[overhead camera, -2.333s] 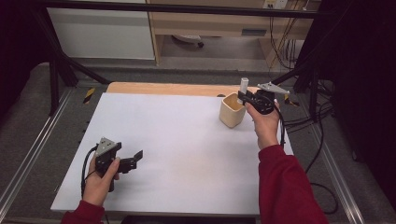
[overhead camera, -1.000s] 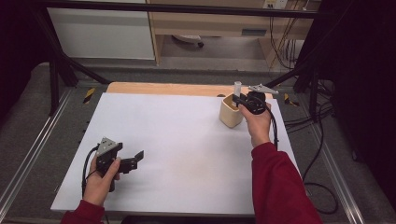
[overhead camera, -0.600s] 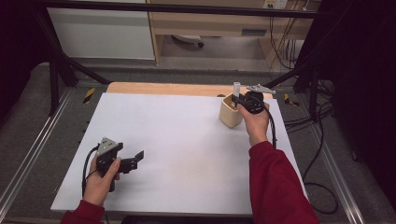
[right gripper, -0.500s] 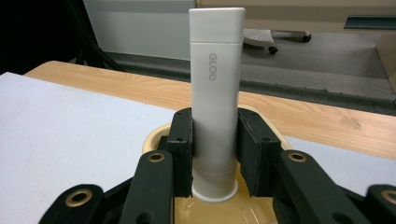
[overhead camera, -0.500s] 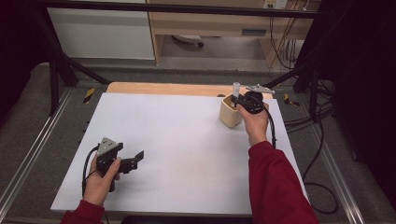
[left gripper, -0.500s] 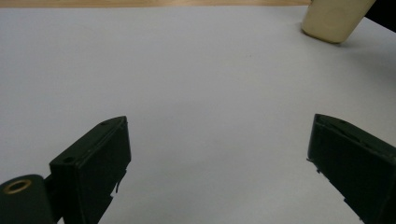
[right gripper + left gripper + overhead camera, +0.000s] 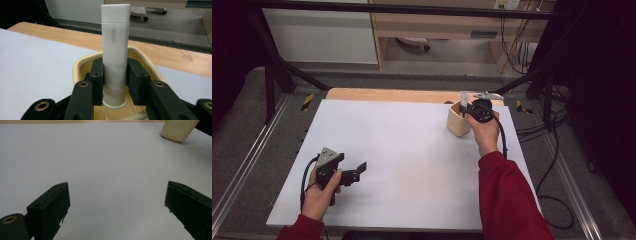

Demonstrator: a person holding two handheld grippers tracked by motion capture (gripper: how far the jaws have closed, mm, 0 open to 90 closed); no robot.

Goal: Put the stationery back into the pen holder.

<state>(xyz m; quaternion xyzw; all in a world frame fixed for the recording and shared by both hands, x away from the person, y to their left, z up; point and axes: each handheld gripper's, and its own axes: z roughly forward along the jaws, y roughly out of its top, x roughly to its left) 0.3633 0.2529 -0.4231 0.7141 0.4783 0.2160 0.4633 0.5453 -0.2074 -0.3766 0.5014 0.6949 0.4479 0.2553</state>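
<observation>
So the right gripper (image 7: 115,82) is clamped on a white glue stick (image 7: 115,50), one pad pressing on each side of its lower half. The stick stands upright between the jaws, cap end up, with "GLOO" printed down its side, and its bottom end sits inside the mouth of a cream cup (image 7: 80,65). From above, that gripper (image 7: 468,112) is right over the cup (image 7: 455,124) at the far right part of the white table (image 7: 412,150), and the stick (image 7: 464,97) pokes up just past the rim. Whether the stick's base touches the cup's floor, can't tell; the jaws and the rim hide it.

The left gripper (image 7: 360,169) is way off on the near left of the table, held low in the person's left hand (image 7: 319,195), jaws wide apart with nothing between them, just bare table under and ahead of it. In its own view (image 7: 117,205) the cup (image 7: 178,130) sits far ahead and off to the right, well apart from it.

A wooden strip (image 7: 387,95) runs along the table's far edge, just beyond the cup.
</observation>
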